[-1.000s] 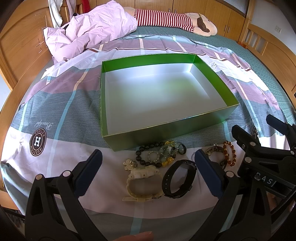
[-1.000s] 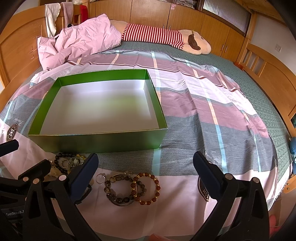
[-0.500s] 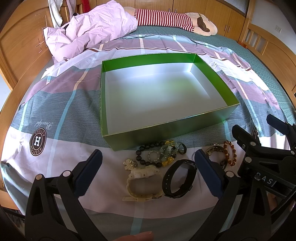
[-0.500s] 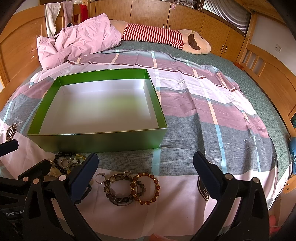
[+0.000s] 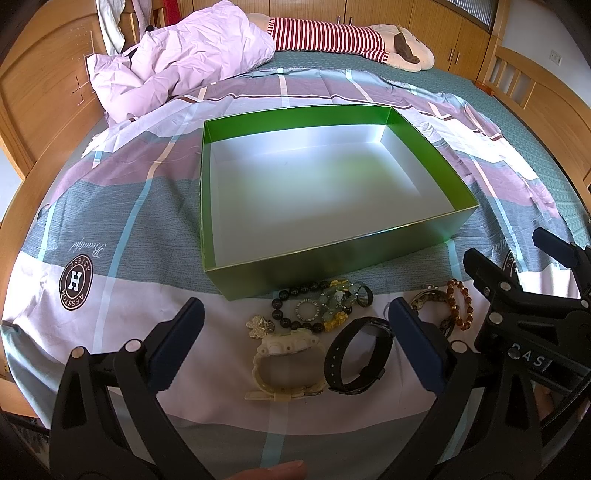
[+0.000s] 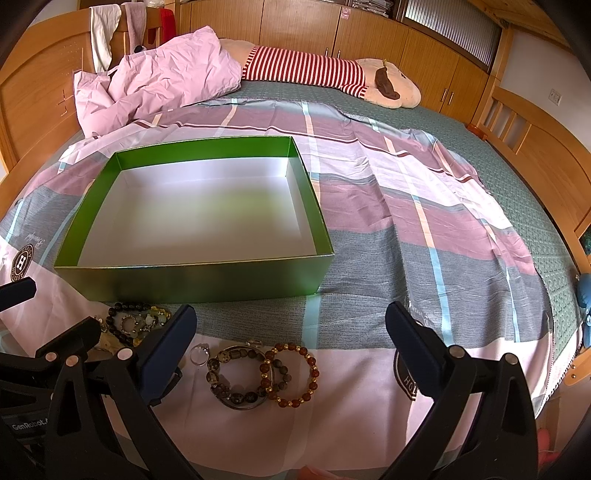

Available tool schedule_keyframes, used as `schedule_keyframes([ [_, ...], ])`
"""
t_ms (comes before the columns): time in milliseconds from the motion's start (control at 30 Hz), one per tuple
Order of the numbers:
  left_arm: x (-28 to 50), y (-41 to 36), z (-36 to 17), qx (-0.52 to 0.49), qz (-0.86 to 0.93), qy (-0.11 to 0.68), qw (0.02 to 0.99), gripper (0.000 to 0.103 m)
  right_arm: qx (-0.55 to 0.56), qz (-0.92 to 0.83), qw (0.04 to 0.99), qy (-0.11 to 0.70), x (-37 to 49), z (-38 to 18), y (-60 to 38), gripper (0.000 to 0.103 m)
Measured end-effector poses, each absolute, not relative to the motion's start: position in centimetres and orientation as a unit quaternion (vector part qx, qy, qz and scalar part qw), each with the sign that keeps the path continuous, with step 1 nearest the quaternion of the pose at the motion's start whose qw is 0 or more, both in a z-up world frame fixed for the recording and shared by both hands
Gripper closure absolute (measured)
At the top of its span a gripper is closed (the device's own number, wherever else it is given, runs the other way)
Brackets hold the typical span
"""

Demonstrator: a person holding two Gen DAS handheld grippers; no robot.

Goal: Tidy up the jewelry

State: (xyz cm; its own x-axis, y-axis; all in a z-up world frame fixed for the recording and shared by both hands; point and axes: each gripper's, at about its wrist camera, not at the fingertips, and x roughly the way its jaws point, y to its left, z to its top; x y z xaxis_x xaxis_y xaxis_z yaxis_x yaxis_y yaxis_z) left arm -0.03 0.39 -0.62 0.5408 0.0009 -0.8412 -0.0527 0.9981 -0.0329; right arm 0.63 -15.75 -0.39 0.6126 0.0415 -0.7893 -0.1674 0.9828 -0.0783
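An open green box (image 5: 332,264) (image 6: 192,282) with a bare white floor lies on the bedspread. In front of it lies jewelry: a black bead bracelet (image 5: 284,306), green-yellow stone beads (image 5: 338,306), a small ring (image 5: 306,309), a flower brooch (image 5: 258,325), a cream watch (image 5: 284,363) and a black watch (image 5: 356,356). My left gripper (image 5: 295,345) hovers open above the watches. Further right lie a grey stone bracelet (image 6: 236,376), an amber bead bracelet (image 6: 293,374) and a silver ring (image 6: 199,355). My right gripper (image 6: 290,349) stands open over them.
A crumpled pink quilt (image 5: 177,70) and a striped plush toy (image 5: 332,37) lie at the far end of the bed. Wooden bed frame (image 6: 535,147) and cupboards (image 6: 295,26) surround it. Patterned bedspread (image 6: 424,221) stretches right of the box.
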Motion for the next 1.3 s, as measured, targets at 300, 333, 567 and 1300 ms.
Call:
schedule_keyframes([
  [300, 0.0, 0.4, -0.6, -0.027, 0.015, 0.48, 0.877, 0.004, -0.073, 0.058, 0.895, 0.436, 0.5, -0.3, -15.4, 0.003],
  [333, 0.0, 0.4, -0.6, -0.027, 0.015, 0.48, 0.877, 0.004, -0.073, 0.058, 0.895, 0.437, 0.7, -0.4, -15.8, 0.003],
  [567, -0.3, 0.5, -0.9, -0.027, 0.015, 0.48, 0.877, 0.004, -0.074, 0.058, 0.895, 0.436, 0.7, -0.5, -15.7, 0.003],
  [1300, 0.6, 2.1, -2.8, -0.005, 0.052, 0.526, 0.849, 0.008, -0.128, 0.05, 0.857, 0.497, 2.0, -2.5, -18.1, 0.008],
])
